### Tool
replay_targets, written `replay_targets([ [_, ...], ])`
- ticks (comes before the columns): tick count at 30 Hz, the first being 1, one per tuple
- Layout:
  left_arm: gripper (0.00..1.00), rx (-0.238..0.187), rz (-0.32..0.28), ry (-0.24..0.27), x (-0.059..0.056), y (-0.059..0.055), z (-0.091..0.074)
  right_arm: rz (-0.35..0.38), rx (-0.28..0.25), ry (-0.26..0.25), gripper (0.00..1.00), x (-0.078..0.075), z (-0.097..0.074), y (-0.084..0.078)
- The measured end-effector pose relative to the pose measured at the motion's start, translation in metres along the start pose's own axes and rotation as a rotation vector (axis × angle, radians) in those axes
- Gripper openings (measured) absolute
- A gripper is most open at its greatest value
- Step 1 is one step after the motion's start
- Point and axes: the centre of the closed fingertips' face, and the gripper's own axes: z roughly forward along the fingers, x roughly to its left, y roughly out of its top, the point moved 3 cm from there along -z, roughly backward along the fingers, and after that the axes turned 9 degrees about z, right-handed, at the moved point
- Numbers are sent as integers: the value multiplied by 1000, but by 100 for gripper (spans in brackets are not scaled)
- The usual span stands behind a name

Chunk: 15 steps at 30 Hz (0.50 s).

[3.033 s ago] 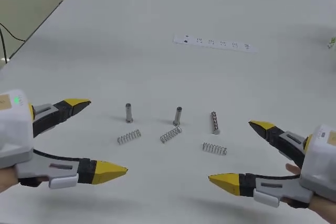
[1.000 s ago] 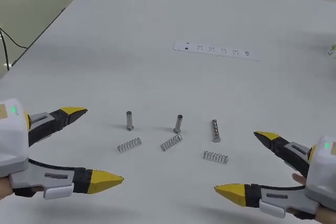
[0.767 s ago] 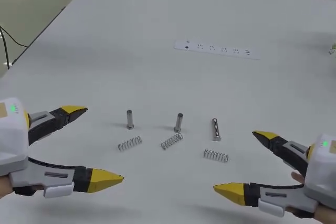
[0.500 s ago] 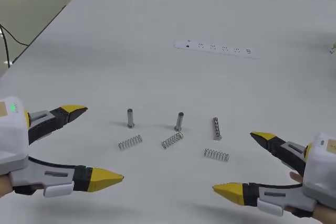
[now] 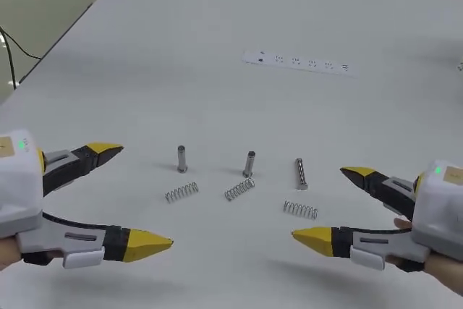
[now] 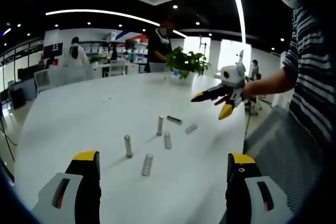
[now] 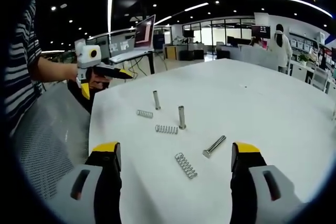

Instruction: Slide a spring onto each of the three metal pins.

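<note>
Table (image 5: 217, 70), springs (image 5: 239, 189) beside pins (image 5: 249, 163), between left tool (image 5: 145, 195), right tool (image 5: 319, 203)

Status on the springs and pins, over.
Left claw, right claw open, empty. Three springs loose on table beside bare pins; right pin lying flat. Nothing blocking.

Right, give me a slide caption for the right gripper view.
Open hand-held gripper faces two upright pins, one lying pin, three loose springs on table.
</note>
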Motion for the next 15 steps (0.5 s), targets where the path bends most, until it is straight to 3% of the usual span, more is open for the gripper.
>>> replay_targets([
  [10,98,0,-4,4,1,0,-1,7,21,-3,78,-11,12,11],
  [15,98,-6,1,15,3,2,-2,78,53,-19,72,-18,19,13],
])
